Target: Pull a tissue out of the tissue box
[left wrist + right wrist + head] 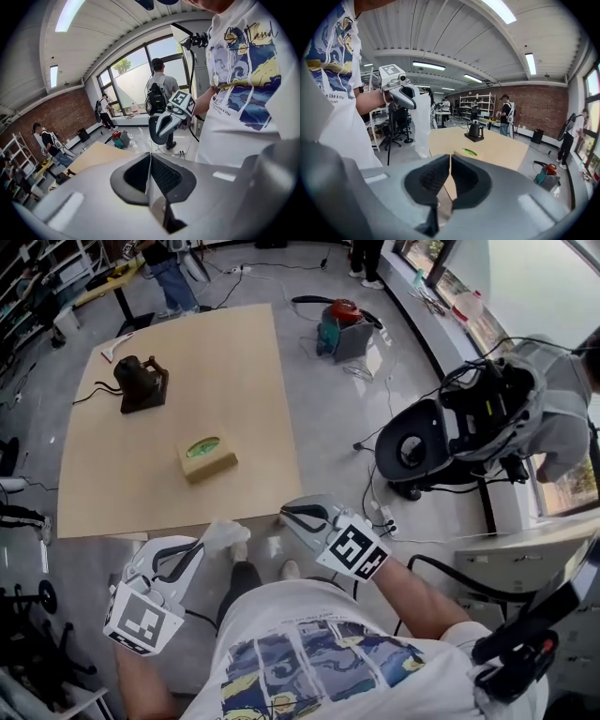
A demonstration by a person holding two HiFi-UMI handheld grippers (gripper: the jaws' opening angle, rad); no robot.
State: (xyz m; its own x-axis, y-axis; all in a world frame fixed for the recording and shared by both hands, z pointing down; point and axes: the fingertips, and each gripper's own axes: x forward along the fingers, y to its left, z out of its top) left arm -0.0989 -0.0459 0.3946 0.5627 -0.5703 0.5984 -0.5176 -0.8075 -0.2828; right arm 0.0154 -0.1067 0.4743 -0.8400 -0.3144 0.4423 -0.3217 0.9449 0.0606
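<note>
The tan tissue box (pixel 207 458) with a green oval top stands in the middle of the wooden table (pixel 244 362); it also shows as the tissue box (pixel 468 152) in the right gripper view. My left gripper (pixel 208 542) is off the table's near edge, shut on a white tissue (pixel 228 532). A thin white edge of that tissue (pixel 150 180) sits between its pads. In the right gripper view the tissue (pixel 422 123) hangs from the left gripper (pixel 408 97). My right gripper (pixel 289 514) is beside it, jaws shut and empty, pointing over the table edge.
A black kettle on a dark base (pixel 141 382) stands at the table's far left. On the floor to the right are a red and teal machine (pixel 342 326), cables and a black seat-like unit (pixel 417 446). Several people stand around the room.
</note>
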